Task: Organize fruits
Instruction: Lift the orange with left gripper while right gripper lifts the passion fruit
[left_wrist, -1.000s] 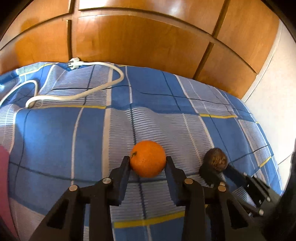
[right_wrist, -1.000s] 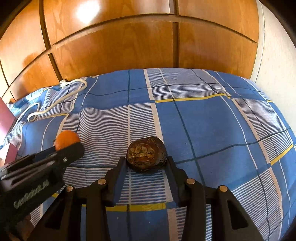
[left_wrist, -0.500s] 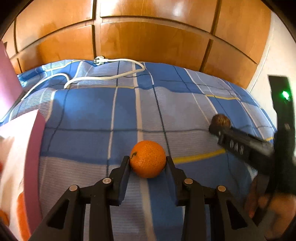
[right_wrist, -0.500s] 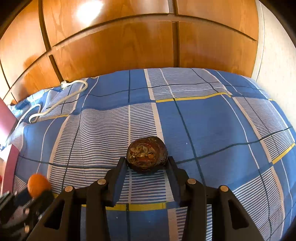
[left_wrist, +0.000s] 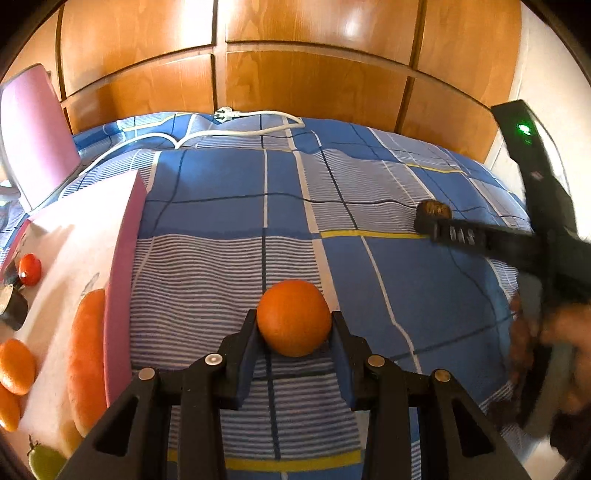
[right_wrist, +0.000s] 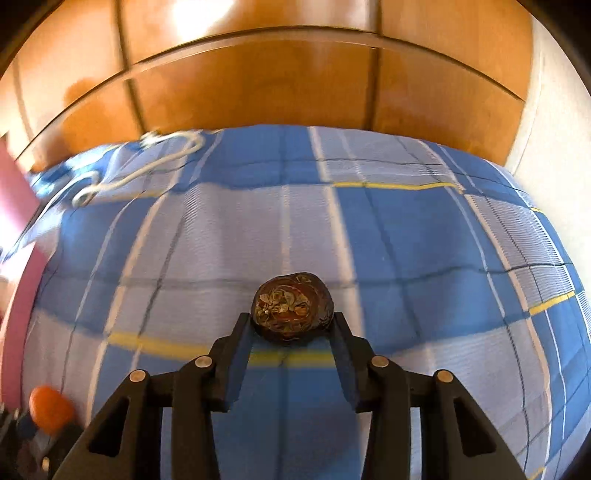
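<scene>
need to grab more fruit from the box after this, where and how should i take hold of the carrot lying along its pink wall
Grip the carrot across its thick middle, coming from above with fingers crosswise. It lies lengthwise tight against the pink box wall, so a side approach looks blocked.

Orange fruit (left_wrist: 293, 317), blue-checked bedspread (left_wrist: 388, 280)

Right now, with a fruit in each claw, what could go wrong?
1. The orange is round and pinched only at its sides by the left claw; it might slip out and roll across the blue bedspread.
2. The dark brown fruit sits near the tips of the right claw, so it could pop free.
3. The orange could bump the pink box wall.
</scene>
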